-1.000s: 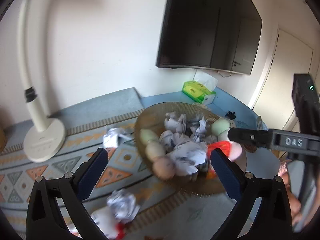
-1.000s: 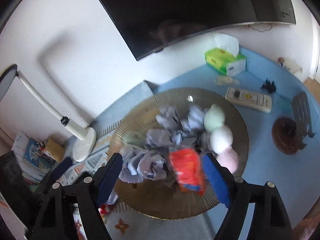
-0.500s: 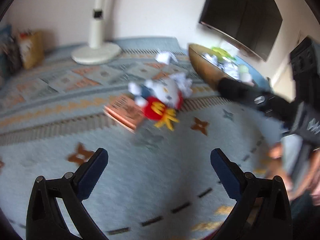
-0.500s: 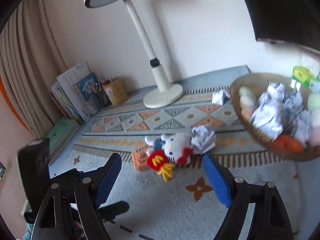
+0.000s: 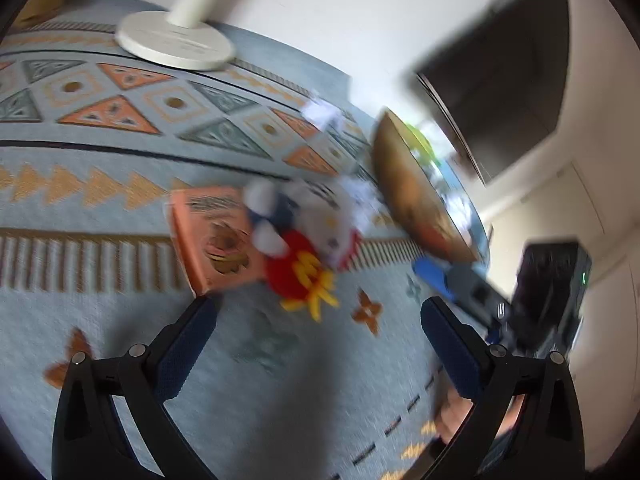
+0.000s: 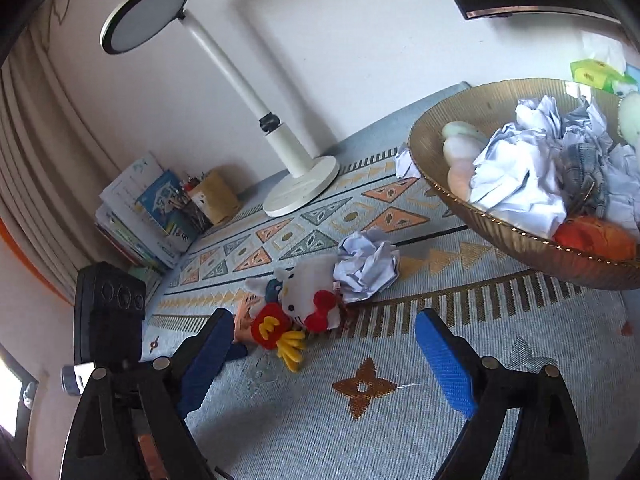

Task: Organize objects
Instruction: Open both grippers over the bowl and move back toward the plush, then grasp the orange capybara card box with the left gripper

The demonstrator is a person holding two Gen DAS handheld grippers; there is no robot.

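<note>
A white plush cat (image 5: 308,224) with a red fries pouch lies on the patterned carpet, leaning on a flat orange box (image 5: 212,240). A crumpled paper ball (image 6: 366,266) touches the plush (image 6: 304,296) on its far side. My left gripper (image 5: 318,312) is open and empty, just short of the plush and box. My right gripper (image 6: 324,324) is open with its jaws still opening; the plush lies just ahead of its tips, not pressed. A golden bowl (image 6: 500,232) at the right holds paper balls, soft eggs and an orange item.
A white lamp's base (image 6: 300,192) stands on the carpet behind the plush. Books and a pen holder (image 6: 160,208) line the wall at the left. Another paper ball (image 6: 406,160) lies by the bowl, with a green tissue box (image 6: 596,70) behind it. A dark screen hangs above.
Both views have swung down from the bowl to the carpet. The plush and orange box are now larger and closer to both grippers. The left view has rolled.
</note>
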